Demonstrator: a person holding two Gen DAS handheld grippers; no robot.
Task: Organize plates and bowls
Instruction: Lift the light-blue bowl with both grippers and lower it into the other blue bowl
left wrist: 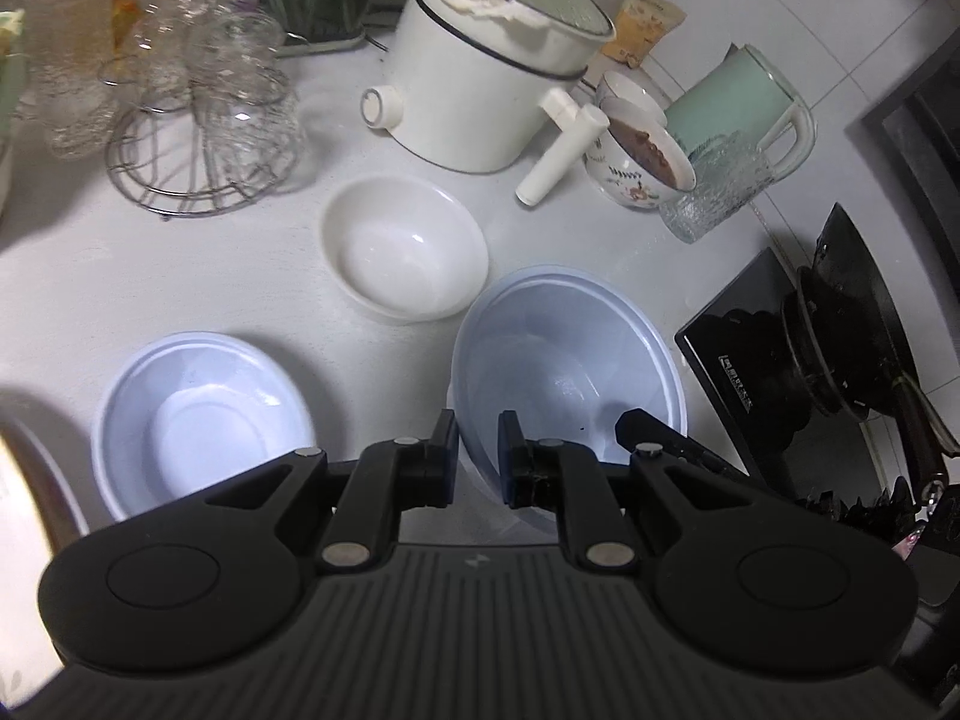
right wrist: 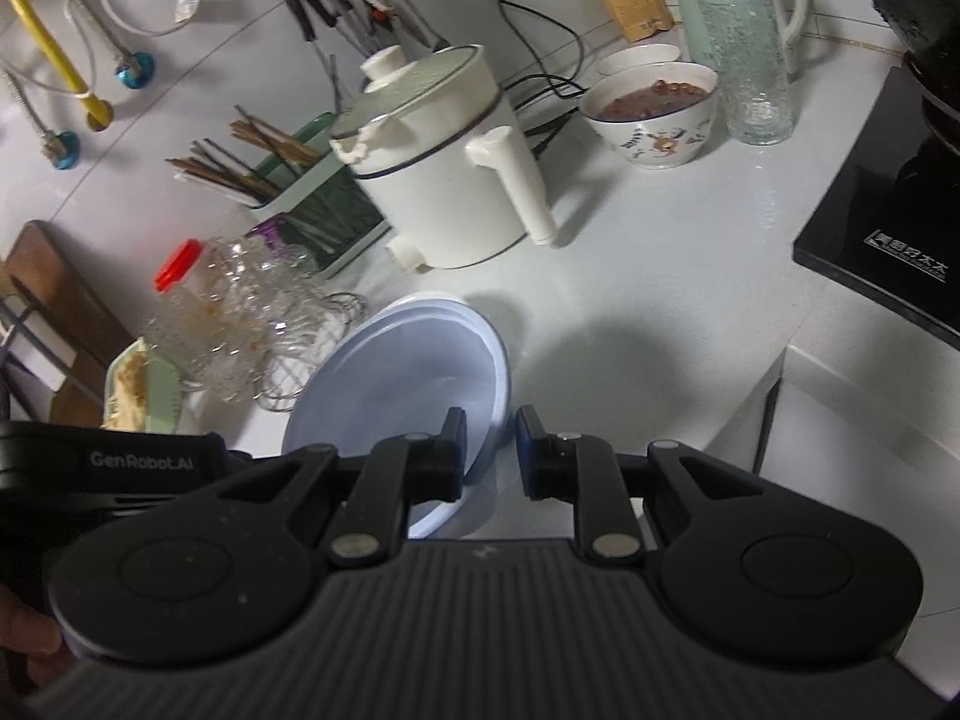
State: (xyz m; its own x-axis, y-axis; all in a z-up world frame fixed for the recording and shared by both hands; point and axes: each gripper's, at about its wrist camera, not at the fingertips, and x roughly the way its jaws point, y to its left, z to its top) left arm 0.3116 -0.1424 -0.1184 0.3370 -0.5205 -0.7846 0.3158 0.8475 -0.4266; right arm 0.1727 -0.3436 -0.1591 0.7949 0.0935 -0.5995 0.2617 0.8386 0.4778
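The left gripper (left wrist: 477, 450) is clamped on the near rim of a blue bowl (left wrist: 564, 360), which looks tilted and lifted clear of the tabletop (left wrist: 180, 276). The right gripper (right wrist: 491, 450) pinches the rim of what seems the same bowl, also tilted. A second blue bowl (left wrist: 198, 414) sits to the left and a white bowl (left wrist: 403, 246) just behind, touching neither. To nest them well, I would level the held bowl, centre it over its blue twin, lower it straight, and only then let go with both grippers. The white tabletop is crowded: a white pot (left wrist: 480, 78) behind the bowls, a glass rack (left wrist: 198, 138) at left, a filled floral bowl (left wrist: 642, 162), a tumbler (left wrist: 714, 192) and a black cooker (left wrist: 780, 360) at right, tiled wall behind.
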